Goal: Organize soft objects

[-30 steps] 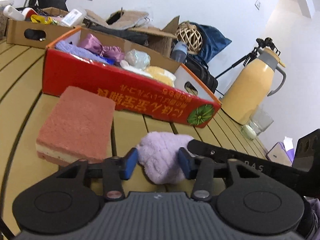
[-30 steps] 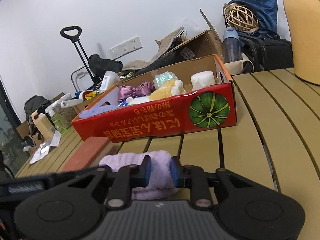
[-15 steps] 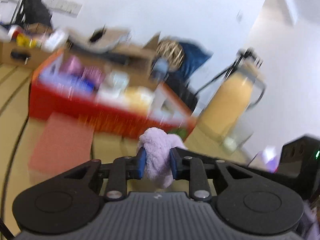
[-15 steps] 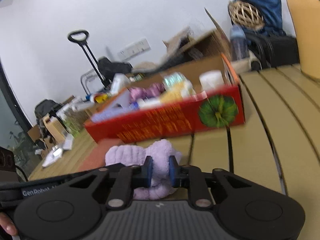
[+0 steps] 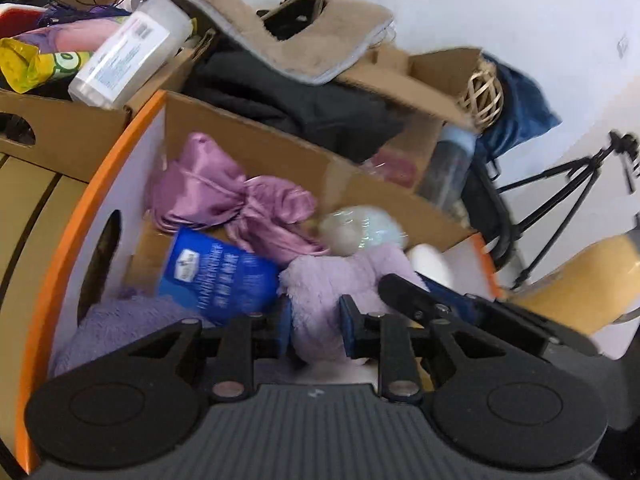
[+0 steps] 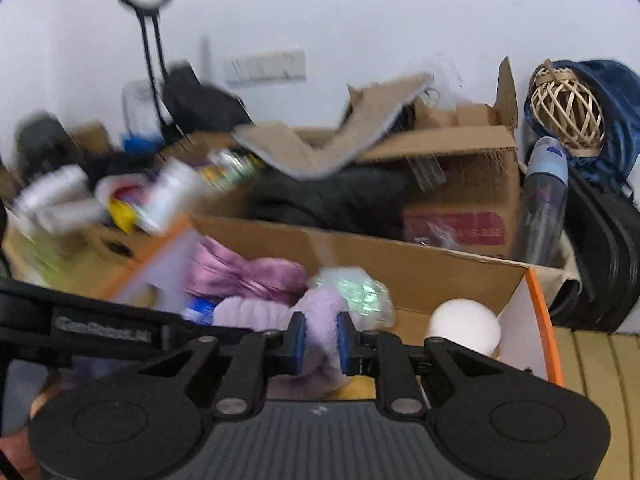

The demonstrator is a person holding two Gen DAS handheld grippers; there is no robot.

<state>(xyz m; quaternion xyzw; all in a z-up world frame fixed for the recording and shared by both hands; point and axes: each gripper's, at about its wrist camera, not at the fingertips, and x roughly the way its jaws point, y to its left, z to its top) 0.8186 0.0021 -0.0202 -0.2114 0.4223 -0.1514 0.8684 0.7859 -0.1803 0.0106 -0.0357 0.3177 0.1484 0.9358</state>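
Observation:
A fluffy lilac cloth (image 5: 340, 276) hangs between both grippers above the inside of the orange-rimmed box (image 5: 100, 176). My left gripper (image 5: 316, 326) is shut on one part of it. My right gripper (image 6: 321, 340) is shut on another fold of the lilac cloth (image 6: 256, 314). The box holds a purple satin cloth (image 5: 224, 196), a blue packet (image 5: 216, 276), a shiny pale ball (image 5: 360, 232), a white ball (image 6: 464, 326) and a lilac towel (image 5: 120, 324). The right gripper's black body (image 5: 440, 304) crosses the left wrist view.
Brown cartons (image 6: 460, 160) with black fabric and a beige mat (image 5: 304, 40) stand just behind the box. A water bottle (image 6: 544, 208), a wicker ball (image 6: 568, 112) and a yellow jug (image 5: 580, 288) are to the right. The slatted table (image 6: 600, 360) shows right of the box.
Both grippers closed on the lilac cloth on the table, lifted it and carried it forward over the box. The pink sponge has dropped out of view.

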